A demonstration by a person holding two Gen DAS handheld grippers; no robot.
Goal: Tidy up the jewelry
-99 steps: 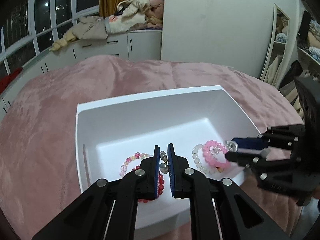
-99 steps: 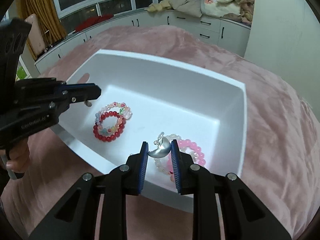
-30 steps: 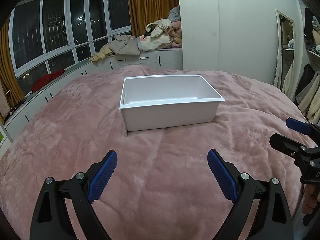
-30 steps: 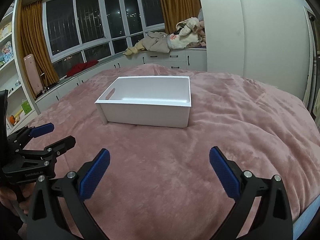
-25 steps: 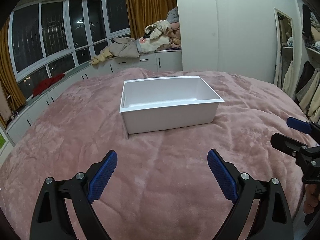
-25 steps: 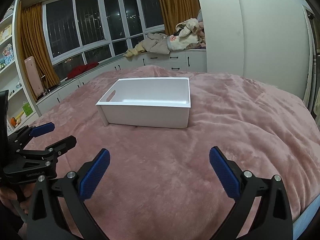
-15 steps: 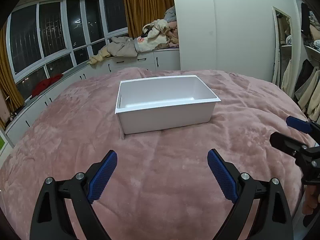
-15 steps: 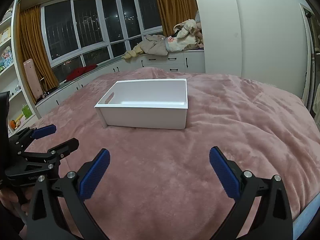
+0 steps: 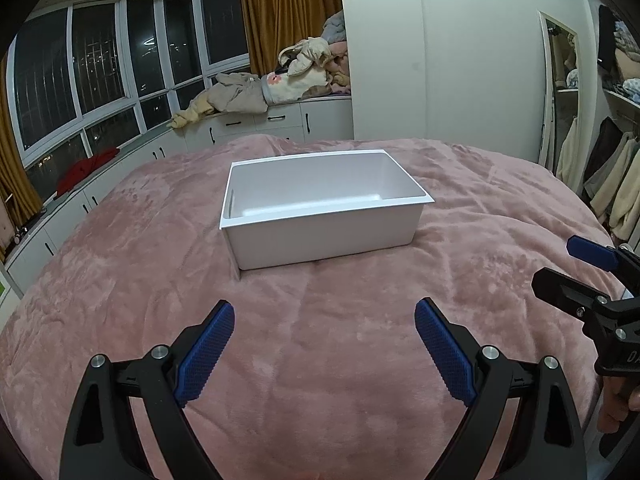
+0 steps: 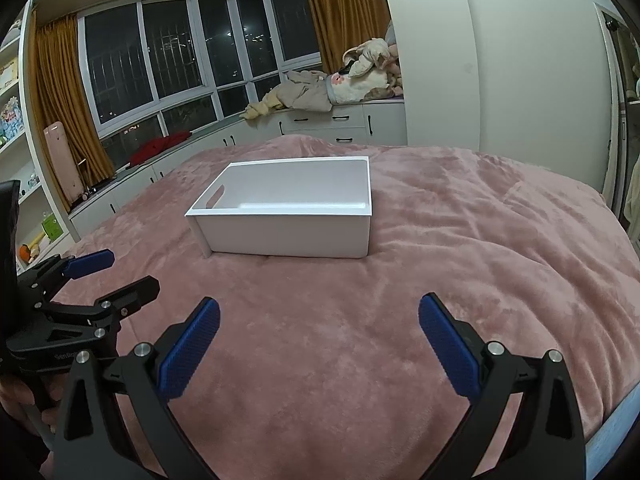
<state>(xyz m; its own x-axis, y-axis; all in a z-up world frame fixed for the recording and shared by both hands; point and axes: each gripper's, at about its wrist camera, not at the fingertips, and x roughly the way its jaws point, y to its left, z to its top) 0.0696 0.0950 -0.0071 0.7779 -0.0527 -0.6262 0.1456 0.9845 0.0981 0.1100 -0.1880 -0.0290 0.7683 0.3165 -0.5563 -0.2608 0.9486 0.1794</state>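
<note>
A white rectangular bin [image 9: 324, 232] stands on the pink blanket, also in the right wrist view [image 10: 286, 234]. Its near wall hides whatever lies inside; no jewelry shows. My left gripper [image 9: 324, 314] is wide open and empty, held back from the bin over the blanket. My right gripper [image 10: 319, 308] is wide open and empty, also well short of the bin. The right gripper shows at the right edge of the left wrist view [image 9: 576, 268], the left gripper at the left edge of the right wrist view [image 10: 116, 276].
The pink blanket [image 9: 320, 340] covers the whole bed. White cabinets with piled clothes [image 9: 280, 84] run under the windows behind. A white wall and a mirror [image 9: 560, 92] stand at the right, with hanging clothes [image 9: 612, 176] beyond.
Both grippers were shut on small pieces over the bin 3.3 s ago; now both are open, empty and drawn back. Over the last second the views barely shift.
</note>
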